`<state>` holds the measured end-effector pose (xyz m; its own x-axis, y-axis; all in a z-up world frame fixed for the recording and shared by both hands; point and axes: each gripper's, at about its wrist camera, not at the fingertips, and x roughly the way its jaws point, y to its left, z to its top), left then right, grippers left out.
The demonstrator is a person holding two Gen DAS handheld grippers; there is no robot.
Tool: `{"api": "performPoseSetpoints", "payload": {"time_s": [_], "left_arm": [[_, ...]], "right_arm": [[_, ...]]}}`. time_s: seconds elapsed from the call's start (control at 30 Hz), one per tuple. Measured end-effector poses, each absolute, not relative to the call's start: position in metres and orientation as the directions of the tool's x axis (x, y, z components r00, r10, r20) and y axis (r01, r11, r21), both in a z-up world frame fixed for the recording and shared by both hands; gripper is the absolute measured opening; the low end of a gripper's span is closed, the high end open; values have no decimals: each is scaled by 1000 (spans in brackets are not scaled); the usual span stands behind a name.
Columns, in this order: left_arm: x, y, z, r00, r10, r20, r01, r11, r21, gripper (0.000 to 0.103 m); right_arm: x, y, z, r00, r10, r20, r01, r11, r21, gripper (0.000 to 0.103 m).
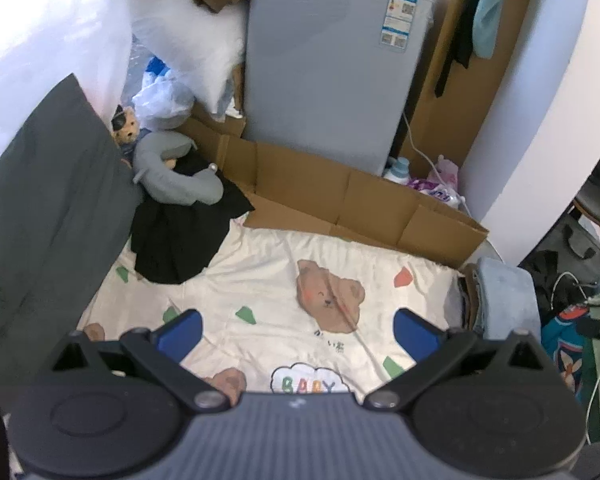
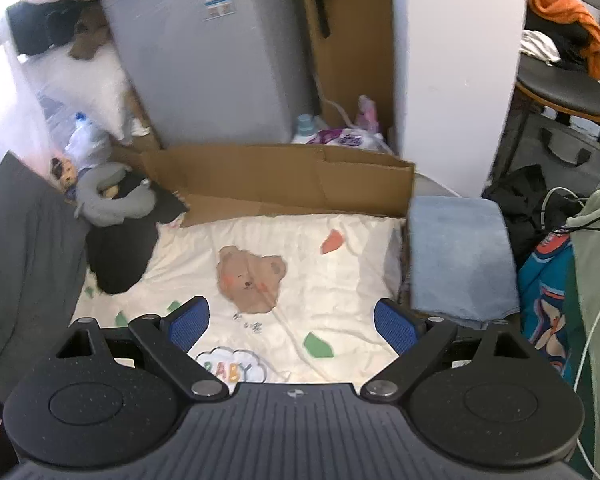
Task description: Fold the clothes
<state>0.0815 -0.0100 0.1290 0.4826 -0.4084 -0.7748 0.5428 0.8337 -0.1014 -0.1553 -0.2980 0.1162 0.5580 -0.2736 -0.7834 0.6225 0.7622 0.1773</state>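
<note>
1. Left wrist view: left gripper (image 1: 298, 330) hangs over the cream bear-print blanket (image 1: 260, 280), jaws spread wide, nothing between them.
2. Same view: crumpled black garment (image 1: 180, 232) lies at the blanket's far-left corner, partly under a grey neck pillow (image 1: 168, 172); folded light-blue garment (image 1: 504, 292) at the right edge.
3. Right wrist view: right gripper (image 2: 292, 324) likewise spread and empty above the blanket (image 2: 340, 280); black garment (image 2: 120, 256) far left, folded blue stack (image 2: 460, 256) right, flattened cardboard (image 2: 280, 176) behind.

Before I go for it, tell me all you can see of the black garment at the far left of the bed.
The black garment is a dark, soft-looking cloth lying crumpled and unfolded on the bear-print sheet. A grey neck pillow rests on its far end; its left side meets the grey bedding. Neither gripper touches it; what kind of garment it is cannot be told.
</note>
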Motion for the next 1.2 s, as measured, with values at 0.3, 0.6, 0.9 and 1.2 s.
{"api": "performPoseSetpoints", "payload": {"time_s": [0.3, 0.6, 0.9, 1.2], "left_arm": [[50, 16, 103, 532, -346, -773, 484, 873, -57, 102], [30, 24, 83, 544, -336, -769, 451, 890, -70, 102], [20, 23, 60, 555, -289, -780, 418, 908, -39, 102], [12, 20, 40, 541, -255, -801, 396, 918, -25, 102]], "right_arm": [[-151, -259, 110, 573, -245, -782, 560, 814, 156, 94], [-152, -254, 87, 595, -199, -779, 514, 839, 178, 94], [-153, -243, 67, 603, -181, -777, 465, 871, 158, 94], [-164, -240, 53, 581, -199, -789, 466, 876, 122, 94]]}}
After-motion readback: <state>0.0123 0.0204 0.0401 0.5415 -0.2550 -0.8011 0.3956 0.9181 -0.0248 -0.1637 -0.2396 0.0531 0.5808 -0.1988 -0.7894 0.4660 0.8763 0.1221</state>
